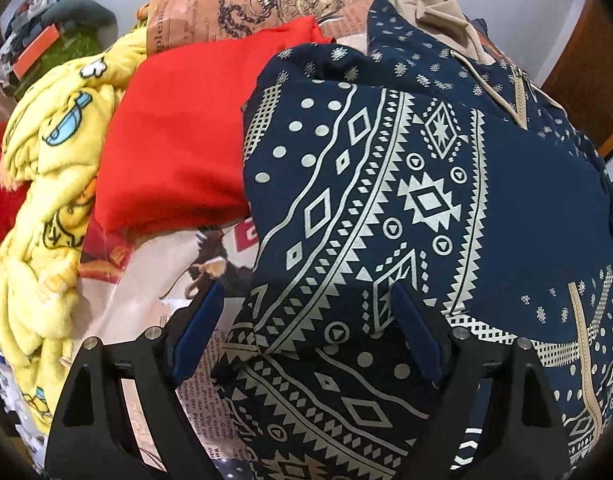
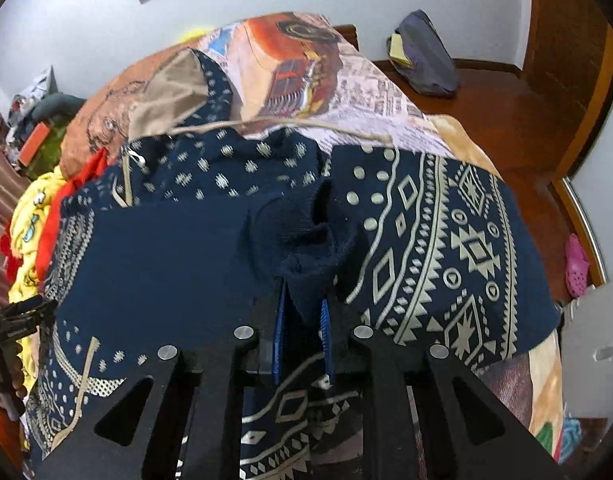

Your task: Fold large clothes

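The navy patterned hoodie [image 1: 426, 200] lay spread over the printed bedspread [image 1: 242, 4], its tan-lined hood [image 2: 174, 92] at the far end and a drawstring [image 2: 290, 124] trailing across the sheet, with a red garment [image 1: 186, 140] and a yellow fleece blanket [image 1: 54, 200] heaped just beside it on the left. The right gripper [image 2: 302, 312] had its blue pads pinched together on the dark ribbed cuff [image 2: 306, 248] of a sleeve, and the cuff bunched up between them over the plain navy chest panel. The left gripper [image 1: 306, 316] stood with its fingers wide apart, straddling a folded patterned edge of the hoodie near the camera, the right pad resting on the cloth and the left pad over the bedspread; nothing was clamped there. Both tools pointed steeply down at the bed, and in the right view a hand [image 2: 2, 380] on the other handle showed at the near left edge. This looked like the sleeve-in step: to do it well, the cuff wanted laying flat across the chest, pulled just taut enough to take out the bunching, with the pinch kept on until the sleeve lay straight. The open left fingers would do best pressing or pinching the folded edge so the body did not slide on the slippery sheet. A risk was the drawstring or hood getting dragged under the fold
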The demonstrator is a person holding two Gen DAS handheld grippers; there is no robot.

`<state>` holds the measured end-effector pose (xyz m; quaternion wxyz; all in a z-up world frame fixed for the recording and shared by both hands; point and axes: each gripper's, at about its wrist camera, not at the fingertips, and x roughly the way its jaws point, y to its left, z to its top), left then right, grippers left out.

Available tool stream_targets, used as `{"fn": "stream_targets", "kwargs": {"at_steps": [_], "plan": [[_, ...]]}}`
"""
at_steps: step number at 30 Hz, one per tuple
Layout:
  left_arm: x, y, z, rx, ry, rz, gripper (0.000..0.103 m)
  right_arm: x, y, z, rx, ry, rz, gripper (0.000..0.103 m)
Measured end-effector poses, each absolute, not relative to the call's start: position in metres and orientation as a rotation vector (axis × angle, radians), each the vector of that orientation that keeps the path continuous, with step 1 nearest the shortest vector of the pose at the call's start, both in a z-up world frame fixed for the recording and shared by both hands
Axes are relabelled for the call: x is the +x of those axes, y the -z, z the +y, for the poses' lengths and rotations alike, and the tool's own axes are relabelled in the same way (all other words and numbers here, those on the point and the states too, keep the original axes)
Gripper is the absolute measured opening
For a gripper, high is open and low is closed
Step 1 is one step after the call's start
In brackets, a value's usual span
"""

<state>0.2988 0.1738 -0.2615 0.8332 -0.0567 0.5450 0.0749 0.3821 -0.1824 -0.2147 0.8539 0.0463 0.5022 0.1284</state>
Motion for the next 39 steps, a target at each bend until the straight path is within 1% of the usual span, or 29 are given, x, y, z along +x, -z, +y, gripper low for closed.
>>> {"fn": "stream_targets", "kwargs": {"at_steps": [2, 4, 6, 7, 9, 11, 13, 15, 20, 25, 29, 34, 39], "plan": [[0.296, 0.261, 0.176, -0.118, -0.164, 1.158, 0.085, 0.378, 0.213, -0.184, 0.095, -0.256, 1.071, 0.025], [0.292, 0.259, 0.176, -0.11, -0.165, 1.159, 0.085, 0.375, 0.209, -0.186, 0.1, -0.255, 1.077, 0.043], [0.287, 0.254, 0.176, -0.102, -0.159, 1.154, 0.085, 0.368, 0.201, -0.191, 0.119, -0.249, 1.062, 0.054], [0.286, 0.251, 0.175, -0.099, -0.156, 1.15, 0.085, 0.365, 0.197, -0.194, 0.126, -0.246, 1.051, 0.056], [0.282, 0.24, 0.174, -0.09, -0.149, 1.128, 0.085, 0.361, 0.187, -0.199, 0.134, -0.235, 1.029, 0.056], [0.281, 0.227, 0.171, -0.089, -0.137, 1.099, 0.085, 0.355, 0.172, -0.206, 0.12, -0.207, 0.998, 0.059], [0.281, 0.213, 0.167, -0.094, -0.121, 1.07, 0.085, 0.352, 0.16, -0.212, 0.114, -0.192, 0.972, 0.07], [0.283, 0.196, 0.161, -0.095, -0.104, 1.03, 0.085, 0.348, 0.147, -0.219, 0.125, -0.182, 0.929, 0.074], [0.292, 0.163, 0.136, -0.085, -0.041, 0.951, 0.085, 0.341, 0.127, -0.248, 0.184, -0.137, 0.863, 0.075], [0.305, 0.147, 0.099, -0.053, 0.036, 0.909, 0.086, 0.342, 0.139, -0.278, 0.248, -0.087, 0.885, 0.077], [0.318, 0.157, 0.074, -0.039, 0.078, 0.937, 0.086, 0.348, 0.17, -0.303, 0.365, -0.07, 0.961, 0.077], [0.328, 0.185, 0.055, -0.033, 0.115, 1.004, 0.086, 0.352, 0.216, -0.323, 0.503, -0.077, 1.078, 0.077], [0.329, 0.209, 0.049, 0.0, 0.105, 1.048, 0.086, 0.358, 0.242, -0.331, 0.557, -0.066, 1.114, 0.077]]}}
